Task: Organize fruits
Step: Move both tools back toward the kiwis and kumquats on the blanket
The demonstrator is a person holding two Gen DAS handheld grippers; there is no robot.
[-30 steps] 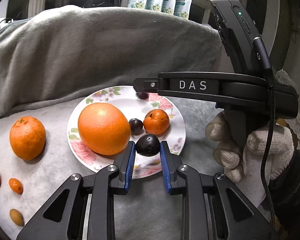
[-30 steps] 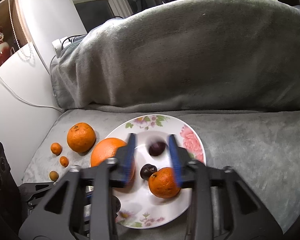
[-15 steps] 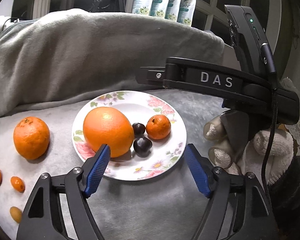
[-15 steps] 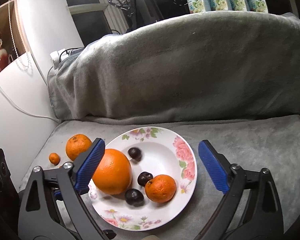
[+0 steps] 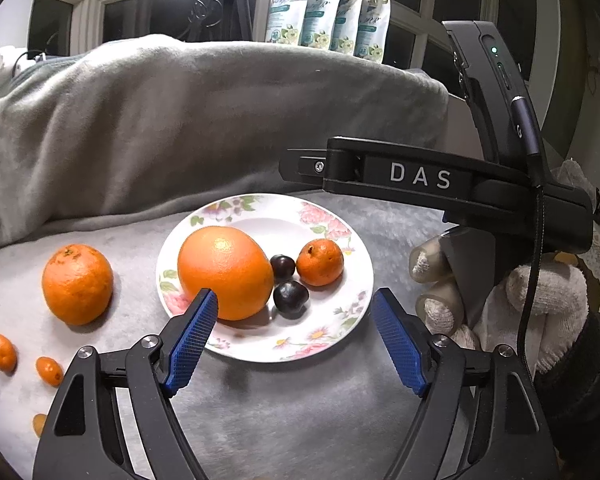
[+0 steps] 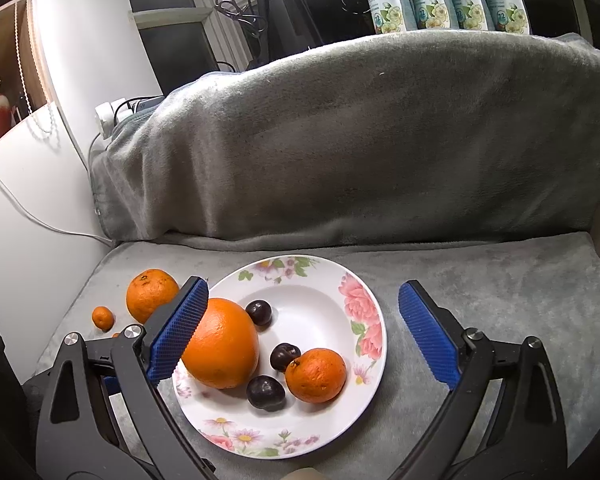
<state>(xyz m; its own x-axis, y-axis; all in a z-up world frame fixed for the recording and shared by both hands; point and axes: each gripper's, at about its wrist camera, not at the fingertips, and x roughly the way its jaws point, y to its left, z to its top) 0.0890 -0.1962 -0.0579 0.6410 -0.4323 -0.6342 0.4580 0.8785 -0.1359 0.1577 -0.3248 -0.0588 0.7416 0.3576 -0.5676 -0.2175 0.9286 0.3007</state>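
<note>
A flowered white plate [image 5: 356, 300] [image 6: 320, 312] sits on the grey blanket. On it lie a big orange [image 5: 224, 272] [image 6: 222, 344], a small mandarin [image 5: 320, 262] [image 6: 316, 376] and three dark plums [image 6: 259, 312] [image 6: 284, 356] [image 6: 266, 392]; the left wrist view shows two plums [image 5: 290, 296] [image 5: 282, 266]. My left gripper [image 5: 294, 298] hovers at the plate's near rim, its jaws opening, nothing pressed between them. My right gripper [image 6: 304, 285] hangs open over the plate, holding nothing.
Left of the plate lie another orange [image 5: 77, 284] [image 6: 150, 294] and small kumquats [image 5: 2, 352] [image 5: 49, 370] [image 6: 103, 317]. The right gripper's black body [image 5: 420, 178] and a gloved hand [image 5: 540, 312] fill the right side. A blanket-covered backrest [image 6: 380, 140] rises behind.
Both grippers have opened wide and drawn back a little. The left one let go of a dark plum onto the plate; the plum between the right jaws now lies on the plate too.
</note>
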